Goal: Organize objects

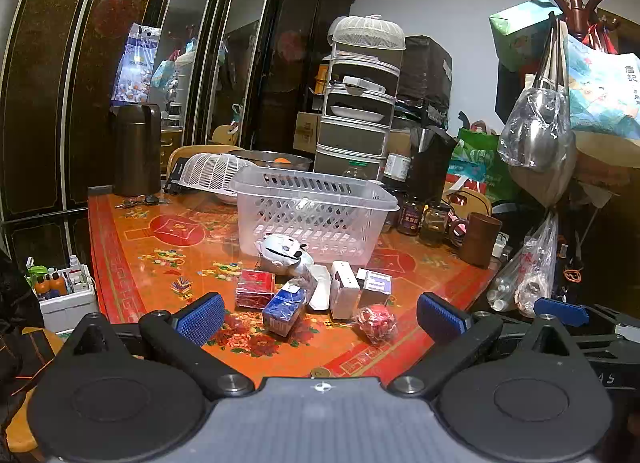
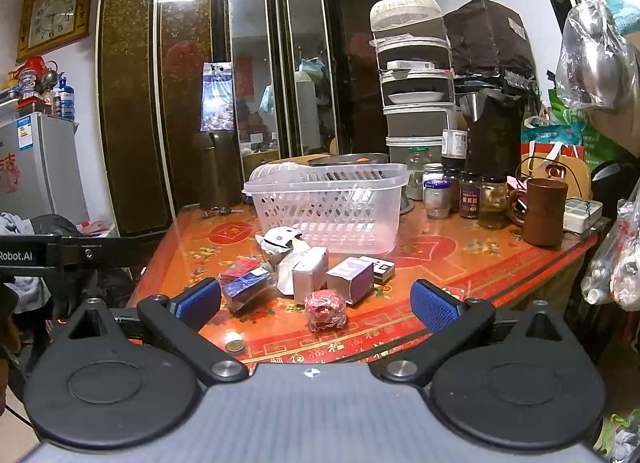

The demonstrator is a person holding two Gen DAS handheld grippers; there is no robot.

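I count one clear basket point(image 1: 316, 207), five small boxes, one red ball point(image 1: 376, 321), one coin point(image 2: 235, 346), two grippers.

Right claw point(image 2: 316, 303) wide open above small boxes point(image 2: 310, 273) before clear basket point(image 2: 328, 207).

Red patterned table point(image 1: 168, 263), clear basket point(image 1: 312, 211), small boxes point(image 1: 344, 289), jars point(image 1: 412, 213)

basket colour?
Clear, whitish plastic basket with lattice sides; shows best in the right wrist view.
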